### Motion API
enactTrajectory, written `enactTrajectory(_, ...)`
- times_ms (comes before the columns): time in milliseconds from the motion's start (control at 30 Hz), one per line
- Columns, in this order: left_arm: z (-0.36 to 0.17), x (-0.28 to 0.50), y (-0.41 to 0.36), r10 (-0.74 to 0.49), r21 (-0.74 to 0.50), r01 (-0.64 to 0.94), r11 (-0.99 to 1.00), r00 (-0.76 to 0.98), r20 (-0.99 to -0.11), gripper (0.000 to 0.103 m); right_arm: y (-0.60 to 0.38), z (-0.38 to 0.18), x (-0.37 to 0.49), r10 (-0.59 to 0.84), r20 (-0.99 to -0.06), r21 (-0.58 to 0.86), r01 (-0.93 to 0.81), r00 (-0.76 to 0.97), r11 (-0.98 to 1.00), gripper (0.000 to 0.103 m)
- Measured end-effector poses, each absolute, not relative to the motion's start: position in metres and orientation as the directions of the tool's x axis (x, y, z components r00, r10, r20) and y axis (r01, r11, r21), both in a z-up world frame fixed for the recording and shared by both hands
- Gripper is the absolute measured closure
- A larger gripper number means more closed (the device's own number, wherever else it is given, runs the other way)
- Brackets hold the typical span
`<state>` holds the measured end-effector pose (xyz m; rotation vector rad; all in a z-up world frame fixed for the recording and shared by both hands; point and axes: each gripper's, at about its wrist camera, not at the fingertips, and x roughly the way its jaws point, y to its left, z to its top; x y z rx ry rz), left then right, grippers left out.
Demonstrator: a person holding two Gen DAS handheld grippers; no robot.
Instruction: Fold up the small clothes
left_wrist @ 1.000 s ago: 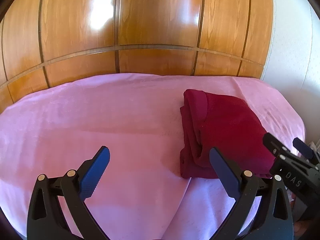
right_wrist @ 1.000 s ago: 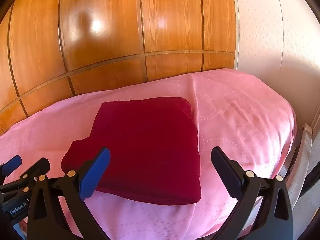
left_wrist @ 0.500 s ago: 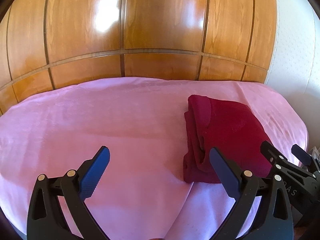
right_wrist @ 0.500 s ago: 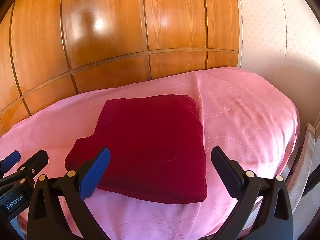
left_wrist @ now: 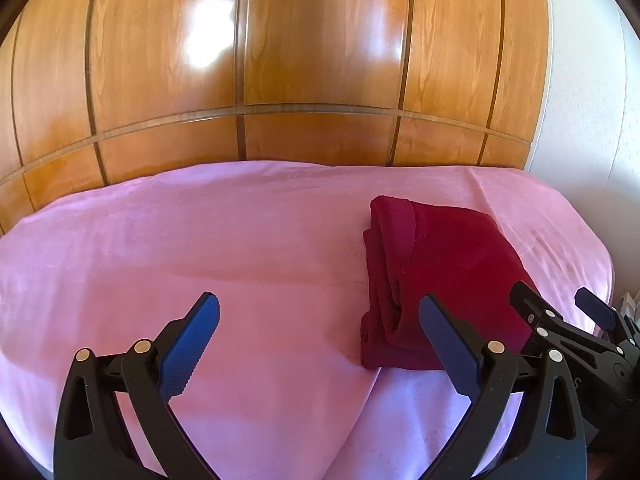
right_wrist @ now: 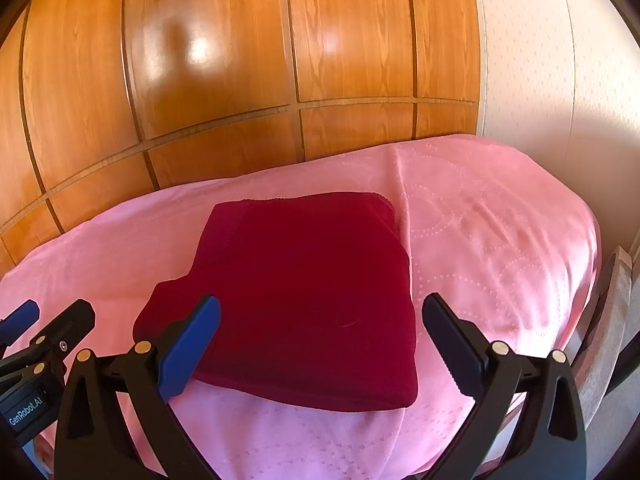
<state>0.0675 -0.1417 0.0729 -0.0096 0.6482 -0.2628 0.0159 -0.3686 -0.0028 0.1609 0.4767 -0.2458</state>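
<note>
Big glossy wooden panelled wall (left_wrist: 320,60) fills the back, with a white textured wall (right_wrist: 560,80) off to the right. In front of it sits the bed (left_wrist: 160,240) under a pink cover. A dark red folded garment (right_wrist: 312,292) lies flat on the bed towards its right edge, stacked layers showing along its left side. The left gripper (left_wrist: 320,344) hovers over bare pink cover just left of the garment, jaws spread wide, nothing in them. The right gripper (right_wrist: 320,344) hangs over the garment's near edge, jaws also wide apart and holding nothing.
</note>
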Motion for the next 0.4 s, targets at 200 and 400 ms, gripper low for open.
enactTrajectory(200,0.068,0.072,-0.144,-0.235,-0.08,0.237,0.968,0.752,-0.616,0.006,-0.369,-0.004,0.017,-0.188,-0.477,0.102,0.267,0.859,0.958,0.002)
enactTrajectory(400,0.06,0.077,-0.143,-0.221,-0.088,0.217,0.972,0.729,-0.647,0.005,-0.371,-0.005,0.021,-0.182,-0.479,0.103,0.261,0.859,0.96,0.002)
